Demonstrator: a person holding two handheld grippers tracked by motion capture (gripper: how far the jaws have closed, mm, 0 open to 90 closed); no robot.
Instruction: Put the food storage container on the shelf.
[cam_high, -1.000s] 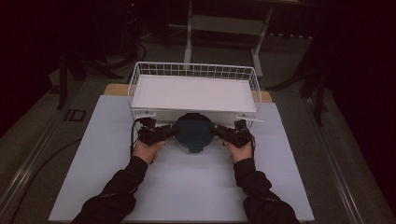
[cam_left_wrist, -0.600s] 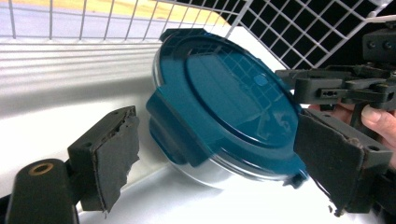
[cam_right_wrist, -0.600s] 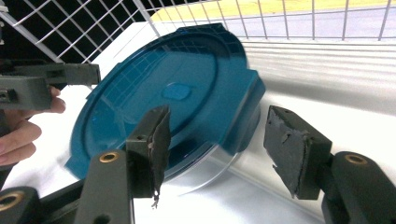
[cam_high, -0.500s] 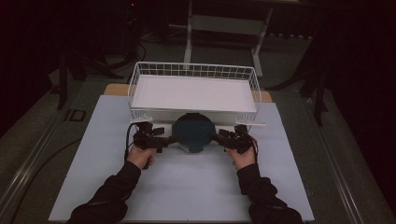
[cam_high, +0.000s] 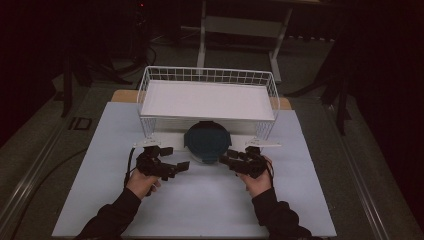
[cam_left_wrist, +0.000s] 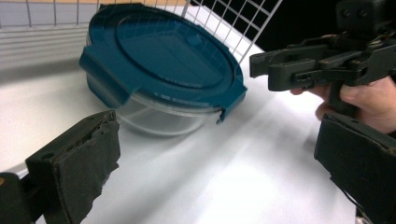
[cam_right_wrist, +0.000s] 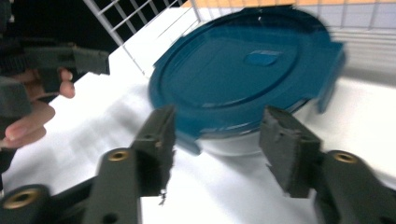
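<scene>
Under teal lid (cam_left_wrist: 163, 51), clear bowl (cam_left_wrist: 163, 119), unseen from above, fingers (cam_left_wrist: 84, 158) apart

Both hands low and apart, fingers open on each side.

The left gripper (cam_high: 172, 167) sat in the left hand (cam_high: 141, 182), jaws spread wide with nothing between them, having just opened. The right gripper (cam_high: 226, 158) rode in the right hand (cam_high: 258, 180), its fingers (cam_right_wrist: 156, 140) parted at a middling gap, just closing a little, gripping nothing. Dark sleeves came in from below.
</scene>
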